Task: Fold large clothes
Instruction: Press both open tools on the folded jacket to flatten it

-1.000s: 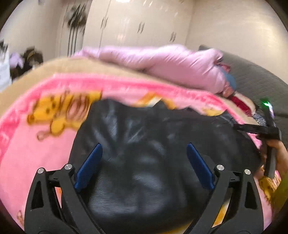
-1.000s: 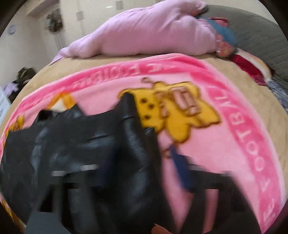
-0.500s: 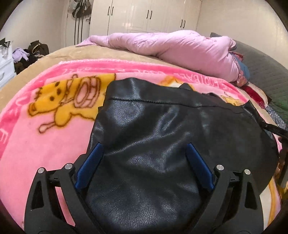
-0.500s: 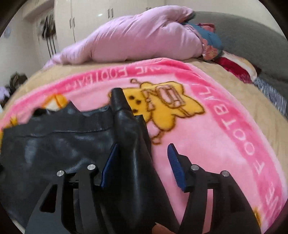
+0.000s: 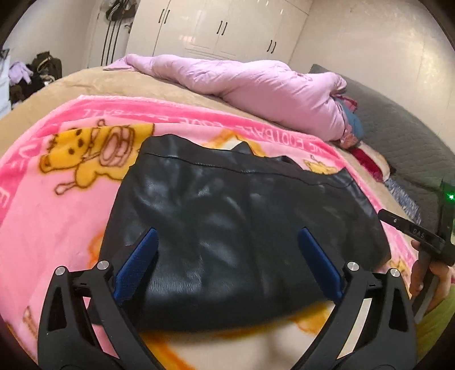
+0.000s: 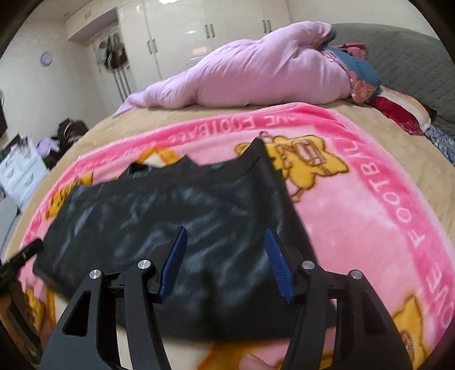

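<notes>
A black leather garment [image 5: 241,213] lies folded and flat on the pink cartoon blanket [image 5: 57,222]. My left gripper [image 5: 227,236] hovers over its near part, jaws opening wide, nothing between the blue pads. In the right wrist view the same garment [image 6: 184,213] spreads to the left, its right edge running under my right gripper [image 6: 226,232]. That gripper stands open above the leather without pinching it. The right gripper [image 5: 412,236], held by a hand, also shows at the left wrist view's right edge.
A lumpy pink duvet [image 5: 256,85] lies along the far side of the bed. A grey quilted headboard [image 5: 398,136] and small pillows are on the right. White wardrobes [image 5: 227,25] stand behind, with bags and clutter [image 6: 68,131] on the floor at left.
My right gripper let go of the raised garment edge and drew back; the leather now lies flat. The left gripper pulled back a little over the garment.
</notes>
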